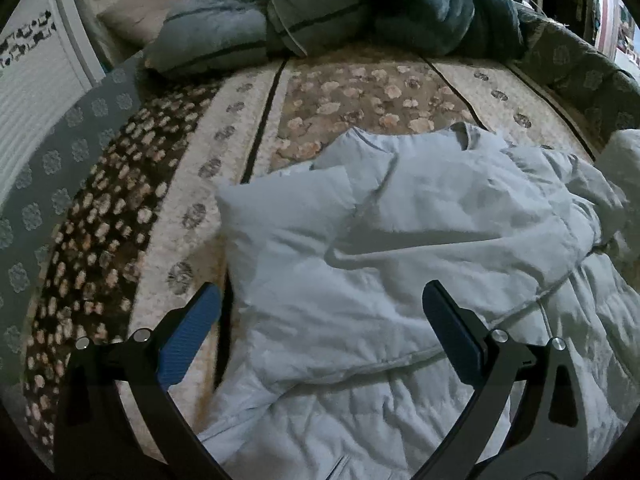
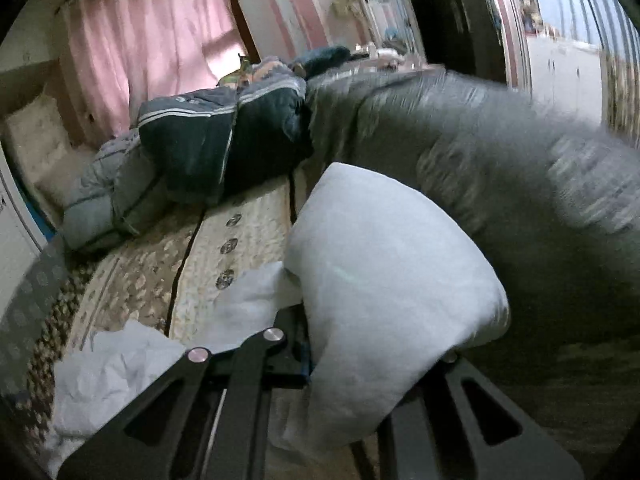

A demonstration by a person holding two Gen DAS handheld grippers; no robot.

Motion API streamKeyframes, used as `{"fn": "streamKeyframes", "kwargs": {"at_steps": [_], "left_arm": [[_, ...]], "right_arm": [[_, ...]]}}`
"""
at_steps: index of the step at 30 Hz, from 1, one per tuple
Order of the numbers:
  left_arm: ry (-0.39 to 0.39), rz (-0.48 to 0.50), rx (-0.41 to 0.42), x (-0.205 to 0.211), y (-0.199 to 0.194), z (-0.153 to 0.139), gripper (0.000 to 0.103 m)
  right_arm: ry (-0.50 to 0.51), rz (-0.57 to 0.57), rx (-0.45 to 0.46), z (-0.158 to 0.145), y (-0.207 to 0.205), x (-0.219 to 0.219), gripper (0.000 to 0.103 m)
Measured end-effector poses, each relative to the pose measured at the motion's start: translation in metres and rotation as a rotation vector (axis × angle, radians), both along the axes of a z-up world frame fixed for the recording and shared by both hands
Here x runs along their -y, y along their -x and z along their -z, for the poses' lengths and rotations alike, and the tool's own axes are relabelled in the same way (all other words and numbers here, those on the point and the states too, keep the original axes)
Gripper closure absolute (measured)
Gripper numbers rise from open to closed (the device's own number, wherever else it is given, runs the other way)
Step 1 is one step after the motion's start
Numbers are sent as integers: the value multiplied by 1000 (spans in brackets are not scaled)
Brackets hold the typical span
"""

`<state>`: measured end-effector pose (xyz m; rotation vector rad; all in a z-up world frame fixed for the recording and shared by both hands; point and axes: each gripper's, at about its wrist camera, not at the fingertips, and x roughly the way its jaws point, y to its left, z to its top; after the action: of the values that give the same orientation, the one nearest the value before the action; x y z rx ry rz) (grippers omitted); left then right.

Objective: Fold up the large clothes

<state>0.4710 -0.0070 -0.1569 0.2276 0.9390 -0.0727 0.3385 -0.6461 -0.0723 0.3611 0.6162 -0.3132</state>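
Note:
A large pale blue padded jacket (image 1: 400, 248) lies spread on the patterned bed cover (image 1: 168, 184), its left sleeve folded in across the body. My left gripper (image 1: 322, 300) hovers open over the jacket's left side, blue pads (image 1: 188, 332) wide apart and empty. In the right wrist view my right gripper (image 2: 360, 364) is shut on a puffy fold of the same jacket (image 2: 384, 288), held lifted above the bed; the fabric hides its fingertips. More of the jacket (image 2: 116, 372) lies crumpled at lower left.
A pile of dark blue and grey quilted clothes (image 1: 320, 20) lies at the far end of the bed, also in the right wrist view (image 2: 208, 148). A grey patterned bed edge (image 2: 500, 168) runs along the right. Pink curtains (image 2: 152, 48) hang behind.

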Motion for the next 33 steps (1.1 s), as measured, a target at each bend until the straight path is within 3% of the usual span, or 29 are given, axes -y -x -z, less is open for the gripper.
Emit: {"fn": "streamKeyframes", "kwargs": {"at_steps": [4,9,13,20,24,27,29,30,32,33], "left_arm": [[-23,10,-15,-6,7,-14,3],[-3,-9,10,-27,16,-31,3],[48,-26,-3,-50,18,-40,3],[53,-66,-14,-82,11,-42,3],[80,-86,-2,-99,12,-44,3],[58,-96,-19,-106,11,-36,3],[42,-106,-34,-110,10,-28,3],[39,-112,-42,-112,10,-25,3],[36,-122,-55,-115,9,-20,3],[34,-125,-58,-116,9,-18,3]], "right_arm": [[130,-41,-55,-40,14,-23,95],[254,-155,-166,-44,6,-82,95],[267,-267,-166,-51,-8,-134,95],[188,-503,-175,-48,-57,-246,95],[162,-640,-195,-29,-79,-323,94],[231,-699,-321,13,-96,-359,89],[253,-727,-450,57,-102,-376,87],[262,-733,-494,75,-102,-381,82],[291,-743,-492,87,-96,-388,71],[286,-748,-487,86,-90,-389,55]]}}
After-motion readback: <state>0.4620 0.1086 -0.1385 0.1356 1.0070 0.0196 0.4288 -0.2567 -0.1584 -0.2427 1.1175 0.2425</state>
